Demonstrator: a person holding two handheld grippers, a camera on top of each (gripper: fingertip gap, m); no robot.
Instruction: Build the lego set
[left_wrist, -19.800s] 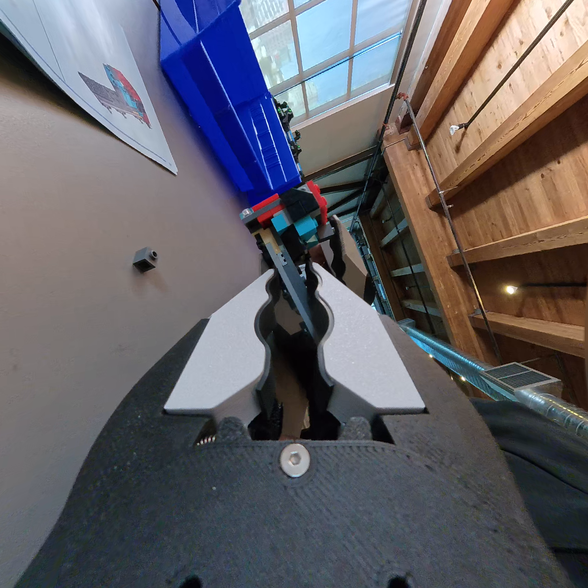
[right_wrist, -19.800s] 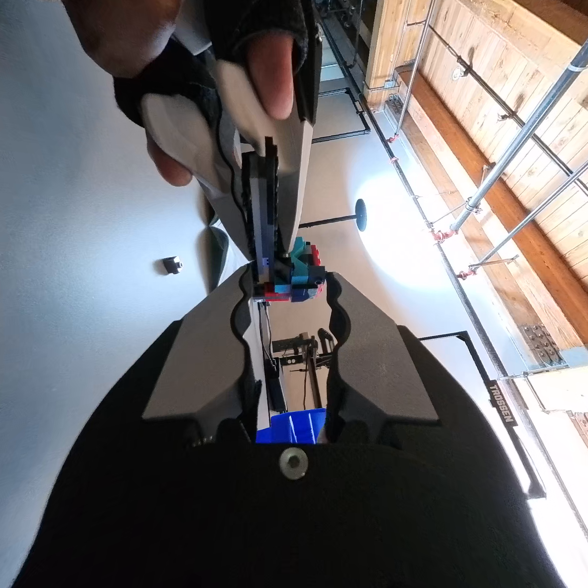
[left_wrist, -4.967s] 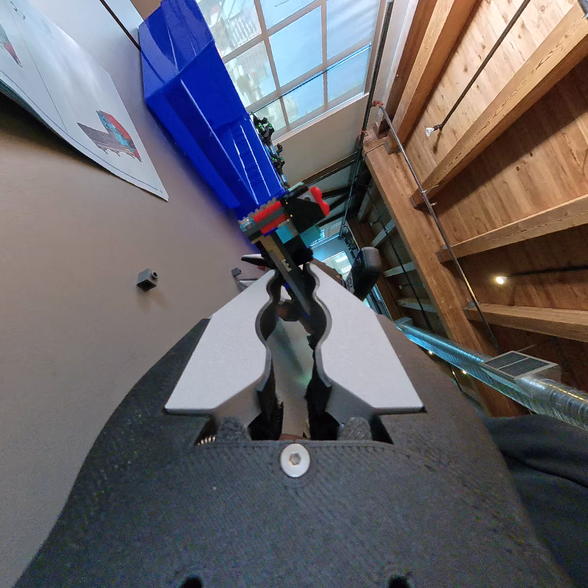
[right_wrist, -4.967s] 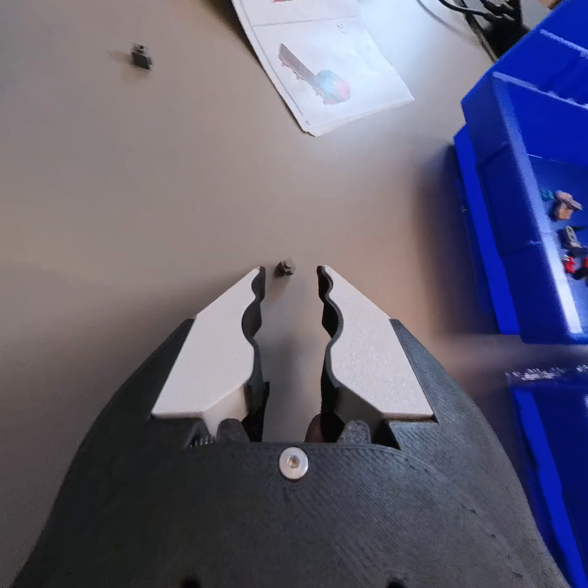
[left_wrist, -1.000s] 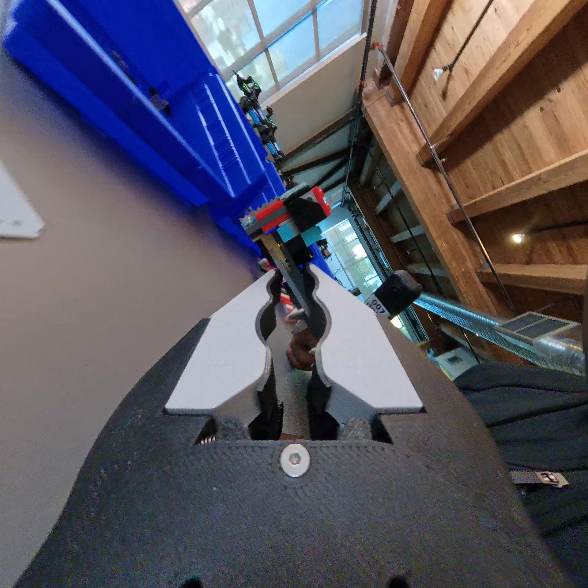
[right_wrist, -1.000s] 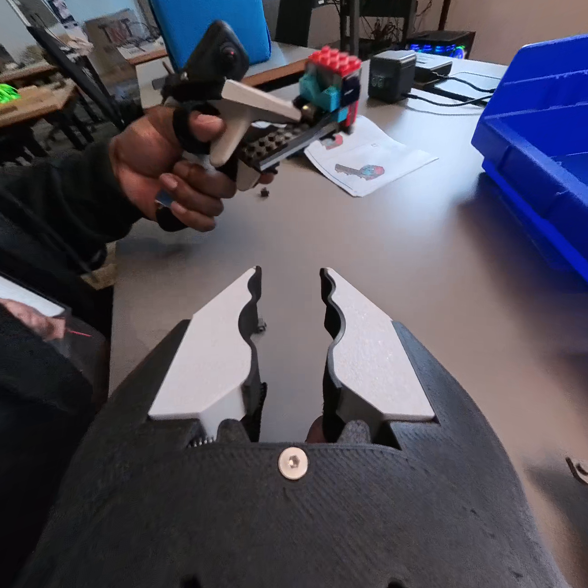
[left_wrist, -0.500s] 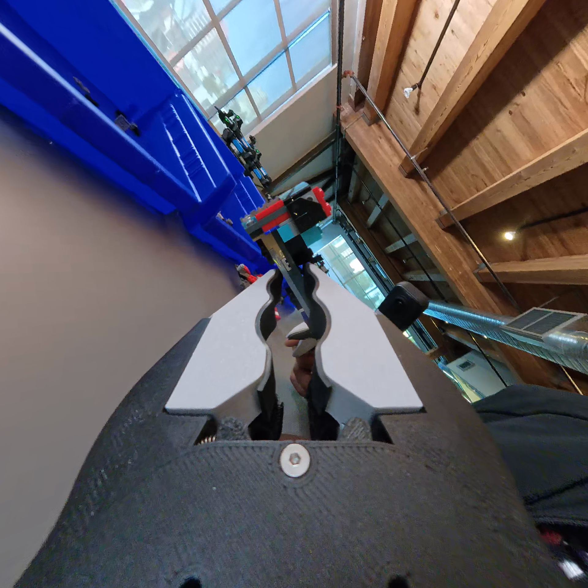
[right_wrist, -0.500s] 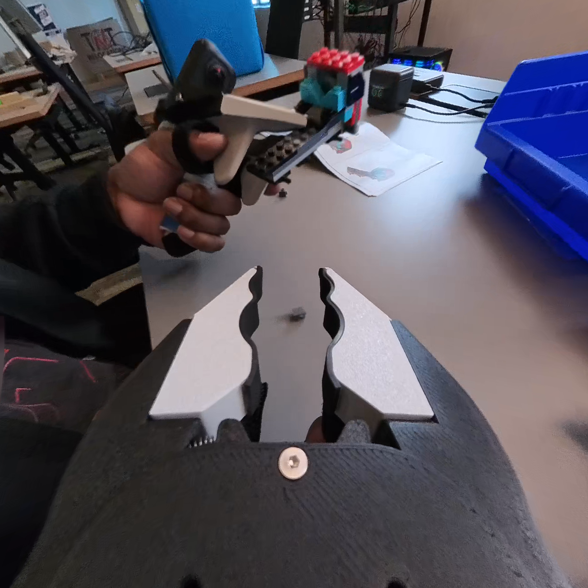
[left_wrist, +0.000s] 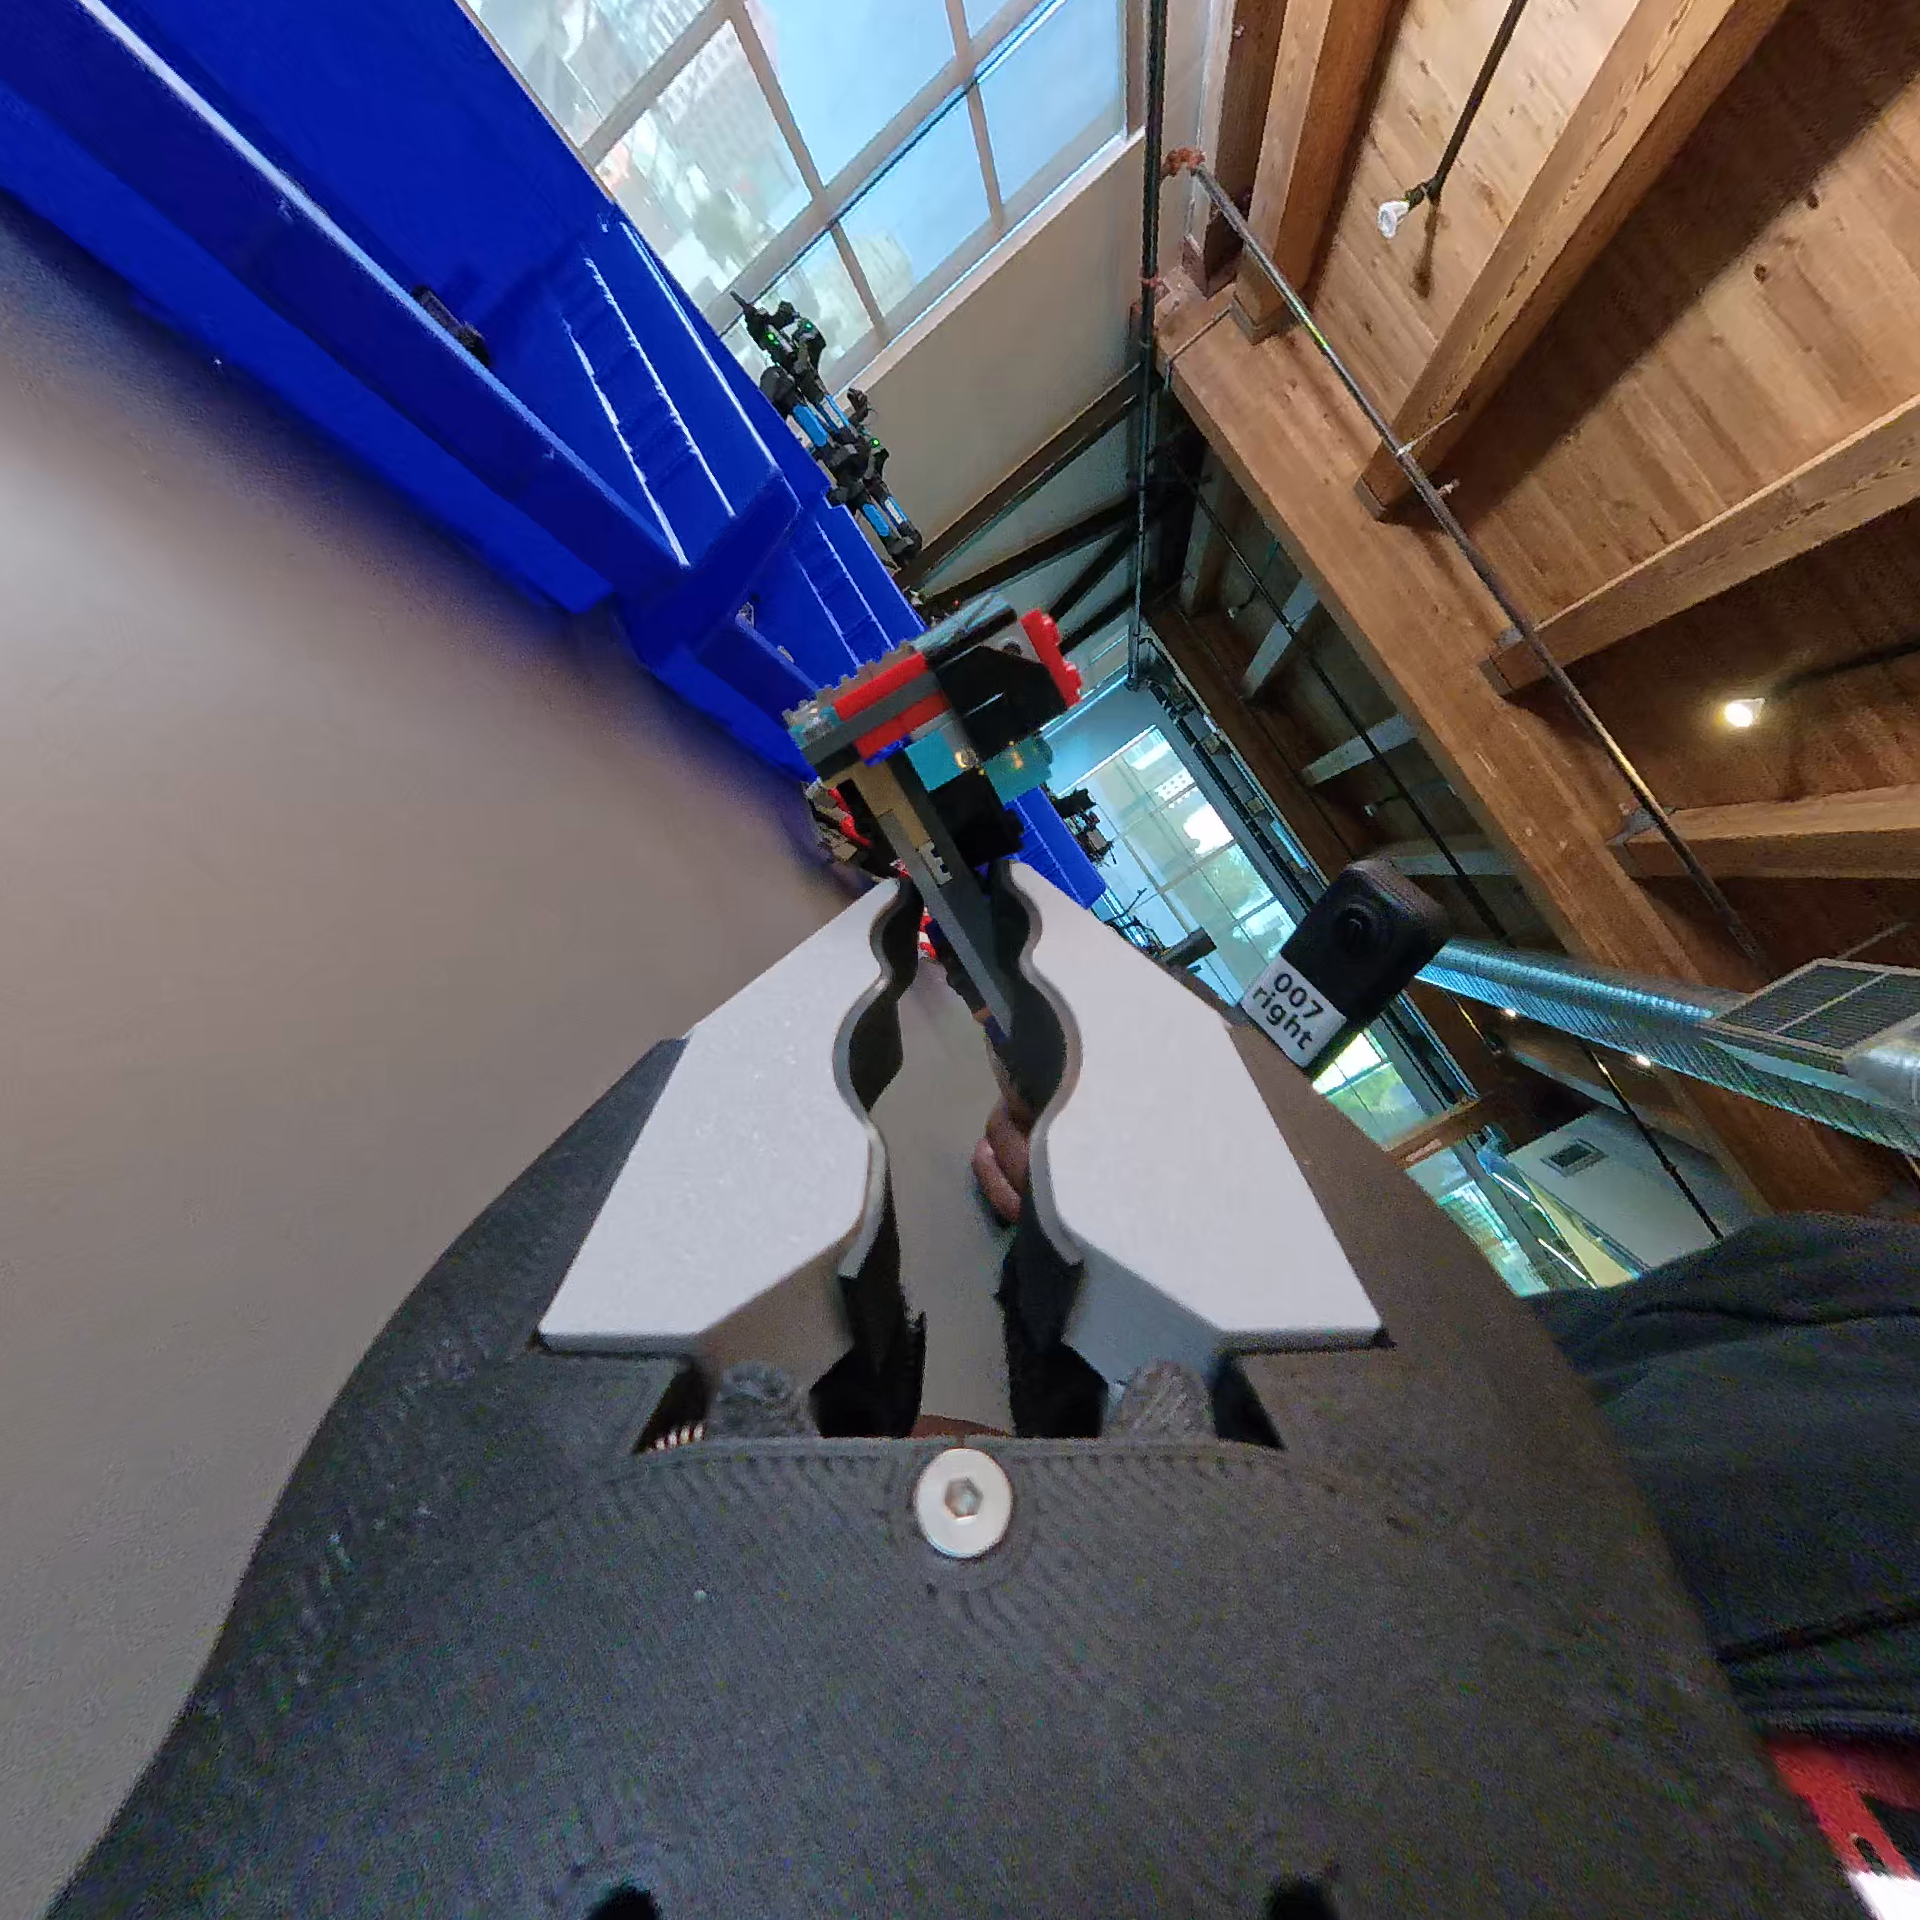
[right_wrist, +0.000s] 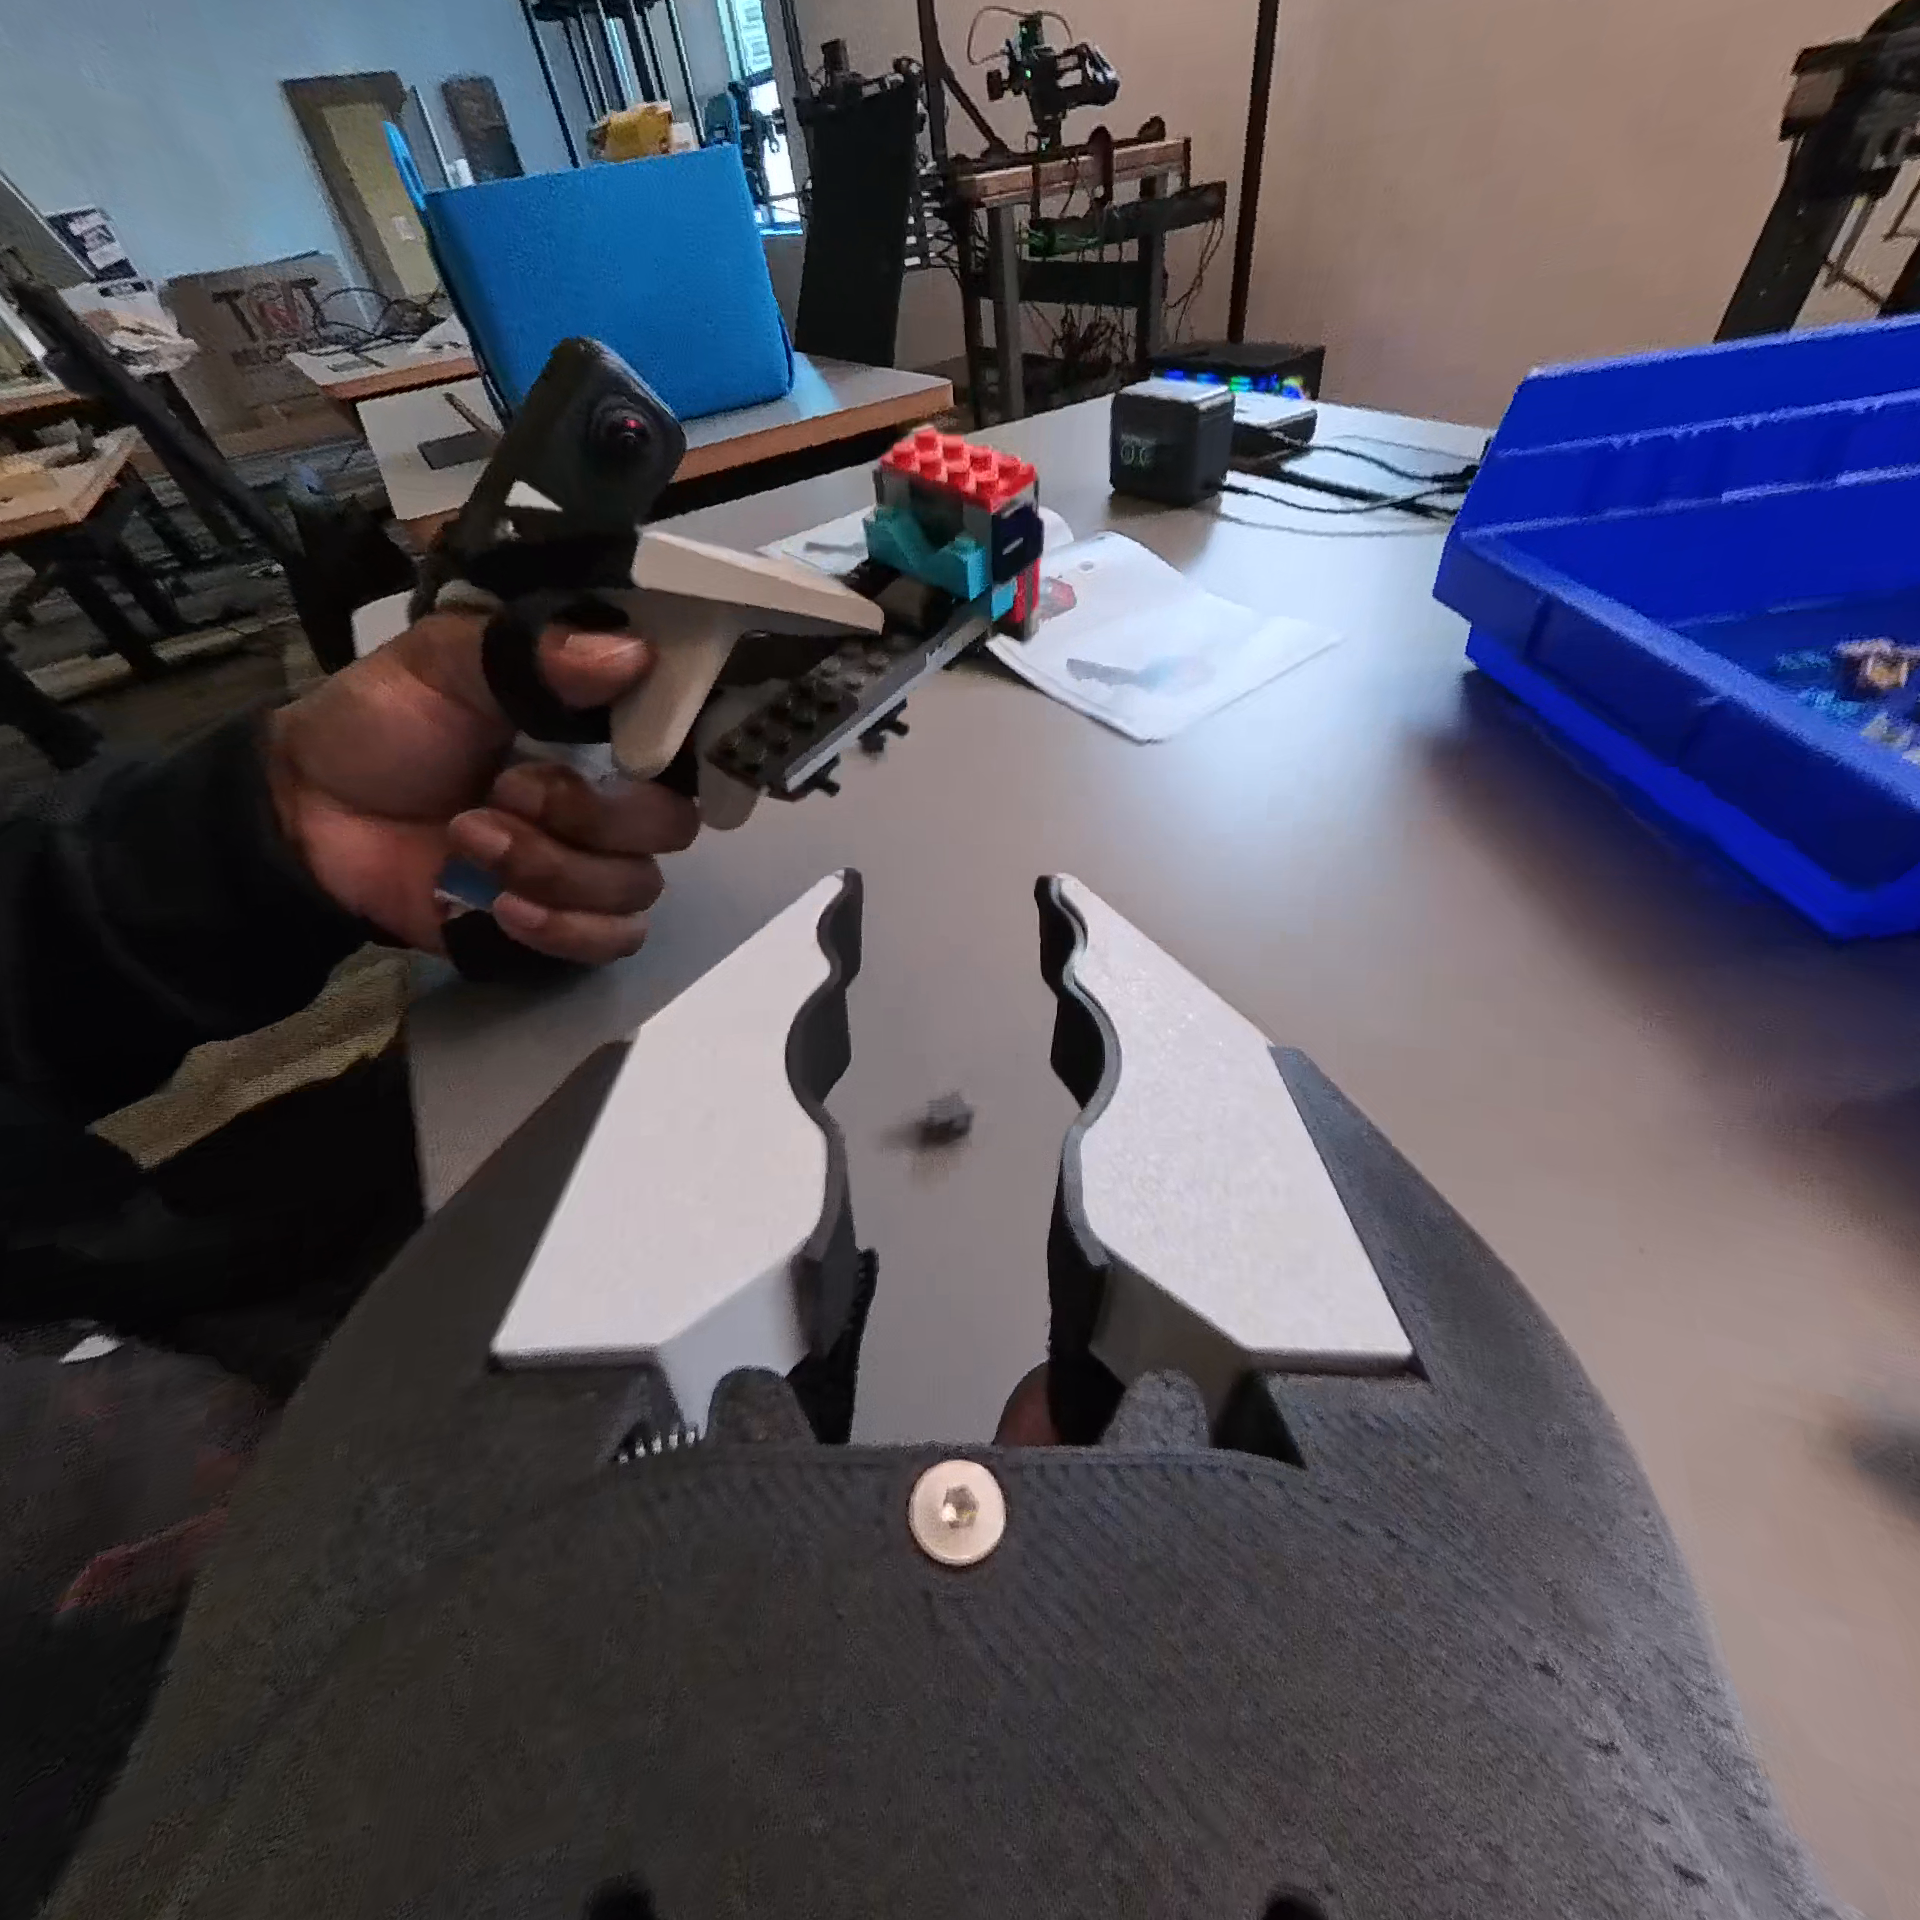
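Right gripper (right_wrist: 948, 883): you are holding it with jaws parted and empty, above the table (right_wrist: 1299, 935). Small dark stud piece (right_wrist: 943, 1120): lying on the table, low centre of the right wrist view, between the fingers and closer to the palm than the tips; blurred, shape unclear. Left gripper (right_wrist: 800, 717): you are keeping it clamped on the dark studded plate of the lego model (right_wrist: 951, 540), long axis running toward upper right. Model: hard glossy plastic, red studded roof, teal slopes. Blue bin (right_wrist: 1704, 582): right edge.
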